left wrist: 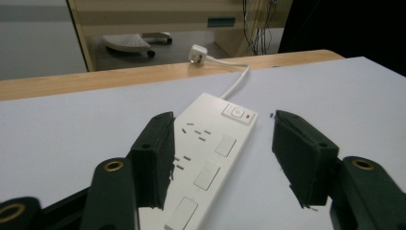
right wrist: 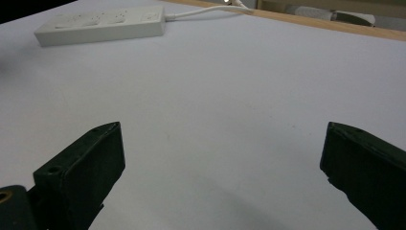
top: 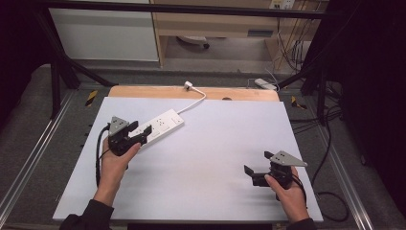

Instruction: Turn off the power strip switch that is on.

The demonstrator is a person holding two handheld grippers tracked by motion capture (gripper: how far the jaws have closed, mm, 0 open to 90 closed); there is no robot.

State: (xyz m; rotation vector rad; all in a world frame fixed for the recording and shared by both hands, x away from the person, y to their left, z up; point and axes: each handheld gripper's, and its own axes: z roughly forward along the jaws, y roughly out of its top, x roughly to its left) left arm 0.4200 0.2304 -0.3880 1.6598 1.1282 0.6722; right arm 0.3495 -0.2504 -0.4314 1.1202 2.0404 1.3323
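The power strip (top: 155,126) lies flat on the table (top: 206,163), in its far left part, and runs slantwise: its switch end points to the far edge, its other end to the left edge. A white cable (top: 196,100) leaves the switch end and goes to the far edge, where the plug (top: 188,86) rests on the bare wooden border.

The left gripper (top: 136,135) is at the near end of the strip. In the left gripper view the strip (left wrist: 210,158) runs up between the two jaws; the left jaw stands over the strip's left edge, and the right jaw is beside it with a gap of table between. The jaws are half open and the pads do not press on the strip.

The right gripper (top: 256,163) is near the right edge of the table, toward the near side, well apart from the strip. Its jaws stand wide, with only table between them. In the right gripper view the strip (right wrist: 100,26) lies far off.
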